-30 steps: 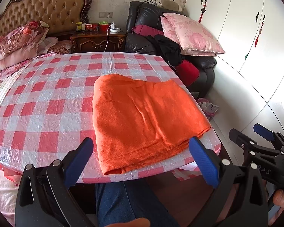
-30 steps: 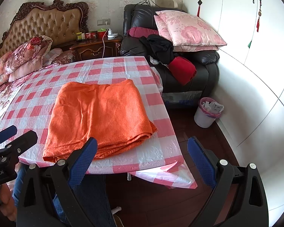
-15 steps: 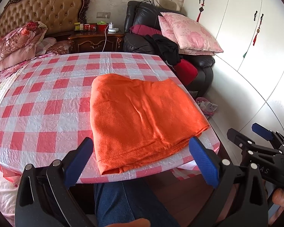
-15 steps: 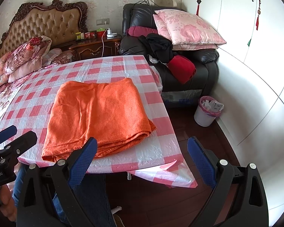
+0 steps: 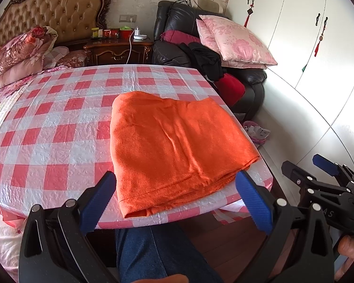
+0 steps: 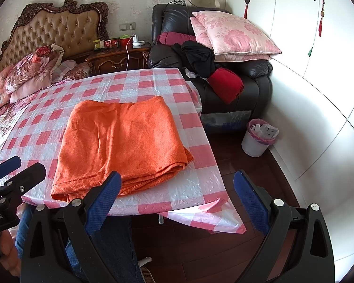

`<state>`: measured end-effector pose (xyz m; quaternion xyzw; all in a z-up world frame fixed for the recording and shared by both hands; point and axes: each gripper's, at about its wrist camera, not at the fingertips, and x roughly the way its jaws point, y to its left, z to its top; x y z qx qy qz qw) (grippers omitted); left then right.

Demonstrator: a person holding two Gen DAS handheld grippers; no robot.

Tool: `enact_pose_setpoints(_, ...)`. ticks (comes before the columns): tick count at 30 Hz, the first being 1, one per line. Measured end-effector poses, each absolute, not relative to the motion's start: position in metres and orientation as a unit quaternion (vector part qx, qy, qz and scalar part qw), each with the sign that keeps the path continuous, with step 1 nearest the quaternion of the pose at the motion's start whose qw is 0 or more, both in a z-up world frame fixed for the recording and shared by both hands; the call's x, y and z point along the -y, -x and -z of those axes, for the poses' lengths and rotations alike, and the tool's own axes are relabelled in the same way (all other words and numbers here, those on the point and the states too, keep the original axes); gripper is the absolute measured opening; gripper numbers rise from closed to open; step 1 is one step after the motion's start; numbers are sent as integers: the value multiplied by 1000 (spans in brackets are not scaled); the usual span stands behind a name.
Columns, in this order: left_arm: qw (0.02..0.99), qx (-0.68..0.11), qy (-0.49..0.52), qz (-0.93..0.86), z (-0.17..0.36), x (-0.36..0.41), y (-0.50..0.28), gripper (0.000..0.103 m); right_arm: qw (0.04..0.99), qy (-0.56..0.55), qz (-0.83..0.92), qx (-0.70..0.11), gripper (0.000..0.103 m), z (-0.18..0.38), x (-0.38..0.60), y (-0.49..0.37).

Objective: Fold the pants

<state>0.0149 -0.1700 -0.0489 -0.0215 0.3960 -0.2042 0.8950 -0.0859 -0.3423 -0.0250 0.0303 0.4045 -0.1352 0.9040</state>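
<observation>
While both tools gape, folded pants [image 5: 174, 151] seemingly stay put.

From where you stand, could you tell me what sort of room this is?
Most likely a home bedroom: a tufted headboard, a wooden nightstand and white wardrobe doors surround the checked table.

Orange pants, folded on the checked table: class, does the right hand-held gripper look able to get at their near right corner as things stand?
Probably yes. The right hand-held gripper hangs open just off the table edge, and nothing lies between it and the orange pants; the left hand-held gripper is off to the side.
</observation>
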Motion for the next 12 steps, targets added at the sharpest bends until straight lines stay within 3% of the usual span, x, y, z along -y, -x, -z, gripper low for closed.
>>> enact_pose_setpoints(8, 877, -407, 45, 250, 53, 171, -26, 101, 902, -34, 144, -405, 93, 30, 347, 88)
enact_pose_setpoints(12, 896, -383, 68, 215, 43, 117, -42, 101, 903, -40, 156, -399, 94, 37, 352, 83)
